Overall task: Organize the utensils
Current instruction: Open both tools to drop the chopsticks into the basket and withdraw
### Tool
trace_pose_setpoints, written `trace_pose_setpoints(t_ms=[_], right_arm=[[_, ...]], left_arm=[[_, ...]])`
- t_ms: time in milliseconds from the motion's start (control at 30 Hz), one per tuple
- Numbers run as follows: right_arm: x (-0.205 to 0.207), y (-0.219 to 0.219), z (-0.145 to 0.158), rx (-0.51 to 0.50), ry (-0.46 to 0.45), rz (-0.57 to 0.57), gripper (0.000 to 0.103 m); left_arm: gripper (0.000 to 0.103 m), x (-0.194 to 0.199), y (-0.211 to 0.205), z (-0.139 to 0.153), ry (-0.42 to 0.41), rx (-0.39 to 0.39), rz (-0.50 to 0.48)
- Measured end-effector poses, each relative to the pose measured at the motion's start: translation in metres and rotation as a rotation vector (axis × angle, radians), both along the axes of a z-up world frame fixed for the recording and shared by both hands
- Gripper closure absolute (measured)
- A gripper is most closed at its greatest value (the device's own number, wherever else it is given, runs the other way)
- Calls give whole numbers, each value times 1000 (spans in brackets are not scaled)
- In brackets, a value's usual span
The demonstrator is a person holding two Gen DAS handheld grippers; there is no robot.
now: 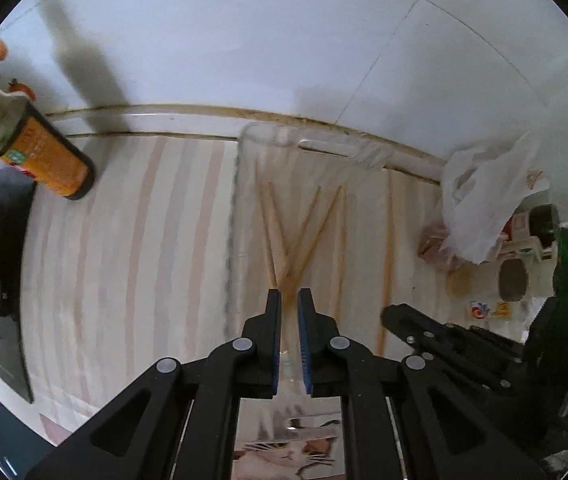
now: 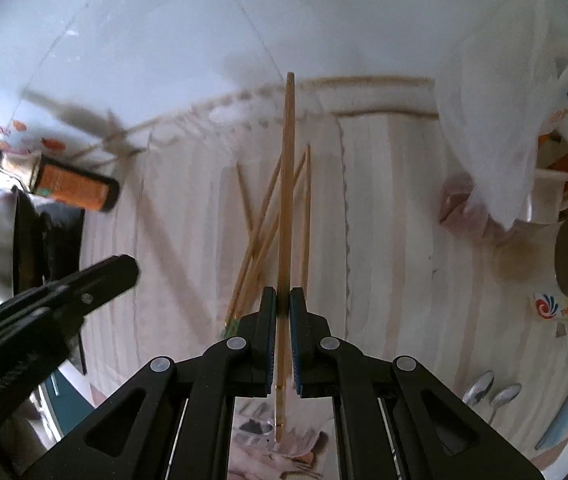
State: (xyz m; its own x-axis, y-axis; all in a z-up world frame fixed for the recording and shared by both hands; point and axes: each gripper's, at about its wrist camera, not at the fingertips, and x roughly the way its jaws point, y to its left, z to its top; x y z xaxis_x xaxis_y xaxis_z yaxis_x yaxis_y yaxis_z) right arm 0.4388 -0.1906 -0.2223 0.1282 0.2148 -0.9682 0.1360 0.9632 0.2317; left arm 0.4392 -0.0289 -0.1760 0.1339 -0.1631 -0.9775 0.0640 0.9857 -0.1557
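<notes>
Right gripper (image 2: 282, 306) pinching chopstick (image 2: 287, 184) (upright), clear bag's (image 1: 308, 184) edge beside it

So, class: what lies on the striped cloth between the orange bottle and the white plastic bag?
In the right wrist view, loose wooden chopsticks lie between the orange bottle and the white plastic bag, inside a clear bag.
</notes>
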Motion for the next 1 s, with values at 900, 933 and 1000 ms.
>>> trace_pose_setpoints(t_ms=[900,933,1000], right_arm=[[-143,-4,82,-394,-305,-92,4],[-150,-2,87,-401,-322,-99,2],[-162,2,97,-412,-351,-113,1]], left_arm=[[0,-117,31,59,-420,215,-18],[0,-122,32,62,-428,211,-22],[0,-131,33,68,-445,205,-27]])
